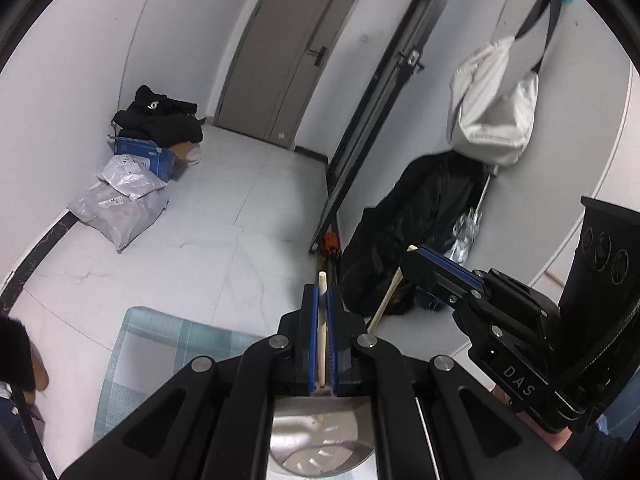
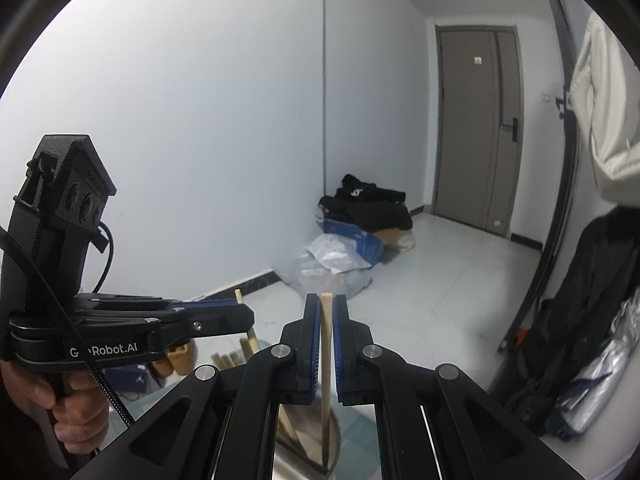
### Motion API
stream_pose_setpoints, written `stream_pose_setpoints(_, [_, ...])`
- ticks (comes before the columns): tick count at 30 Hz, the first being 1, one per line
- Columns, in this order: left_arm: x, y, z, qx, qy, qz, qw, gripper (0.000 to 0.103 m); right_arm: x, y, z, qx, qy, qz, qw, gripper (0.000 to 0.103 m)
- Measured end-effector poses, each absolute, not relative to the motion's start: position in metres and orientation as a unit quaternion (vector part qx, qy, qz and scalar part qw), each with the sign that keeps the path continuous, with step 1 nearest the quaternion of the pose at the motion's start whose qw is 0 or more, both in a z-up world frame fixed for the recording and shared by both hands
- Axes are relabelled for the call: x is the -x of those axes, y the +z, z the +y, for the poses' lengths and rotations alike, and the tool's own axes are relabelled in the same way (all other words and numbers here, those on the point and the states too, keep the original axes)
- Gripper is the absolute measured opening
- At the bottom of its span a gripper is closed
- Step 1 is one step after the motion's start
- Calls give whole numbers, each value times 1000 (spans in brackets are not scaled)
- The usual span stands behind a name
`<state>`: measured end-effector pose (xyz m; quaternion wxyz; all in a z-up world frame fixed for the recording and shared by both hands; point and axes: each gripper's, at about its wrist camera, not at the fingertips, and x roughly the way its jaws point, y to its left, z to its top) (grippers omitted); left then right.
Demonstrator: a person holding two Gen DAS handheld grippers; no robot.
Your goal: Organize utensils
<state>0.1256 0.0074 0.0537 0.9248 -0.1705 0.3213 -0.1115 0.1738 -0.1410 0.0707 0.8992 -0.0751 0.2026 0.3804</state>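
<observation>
White wall; "Robot.AI" on left tongs (image 2: pixel 244 314)

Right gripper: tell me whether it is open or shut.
Shut. The right gripper has its blue pads pressed against a pale wooden chopstick that runs up between them.

White walls (image 2: pixel 200 100), pale tiled floor (image 1: pixel 248 216), grey door (image 1: pixel 296 52), checked mat (image 1: pixel 160 344).

Black left gripper (image 2: pixel 240 314), blue-padded fingers (image 1: pixel 314 304), silver screws, coiled cable, white lettering
</observation>
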Motion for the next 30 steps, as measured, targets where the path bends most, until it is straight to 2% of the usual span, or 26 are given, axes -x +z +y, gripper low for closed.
stream_pose_setpoints(10, [-123,50,15,162,-90,353,917,5,-174,51,-141,52,383,250,887,8])
stream_pose_setpoints(11, [-121,51,15,158,-85,350,919,7,-173,50,-141,49,380,252,889,9])
stream_pose_setpoints(13, [-118,52,17,156,-79,348,921,18,-171,48,-142,47,376,255,889,16])
stream_pose_setpoints(15, [-114,54,22,163,-71,343,922,40,-167,46,-145,42,371,260,890,16])
stream_pose_setpoints(17, [-110,57,27,173,-66,334,924,48,-163,45,-149,39,364,264,892,19])
stream_pose_setpoints(22, [-101,64,32,173,-48,326,928,52,-151,46,-158,23,345,269,899,27])
stream_pose_setpoints(24, [-95,70,33,168,-40,318,932,60,-148,48,-161,20,341,268,901,29])
stream_pose_setpoints(27, [-84,80,33,160,-27,300,940,71,-141,58,-167,7,331,262,906,37])
stream_pose_setpoints(30, [-74,92,34,152,-15,286,946,74,-135,66,-170,-1,328,253,910,43])
